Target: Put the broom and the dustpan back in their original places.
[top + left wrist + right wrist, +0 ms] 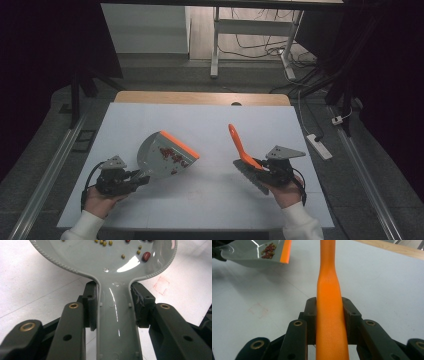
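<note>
Item: grey dustpan (162, 155), orange lip, beans (171, 154) inside; my left gripper (131, 180) clamps its handle, pan raised off the white table (210, 125). Right of the dustpan: brush (243, 152), orange handle pinched by my right gripper (260, 171). Step, I judge: sweeping done; next, carry the pan level to tip it out

Grey dustpan (162, 159), orange front lip; red and yellow-green beans (146, 256) inside. Brush (244, 150): orange handle, grey bristles. Black grippers. White table (210, 125), wood far edge.
</note>
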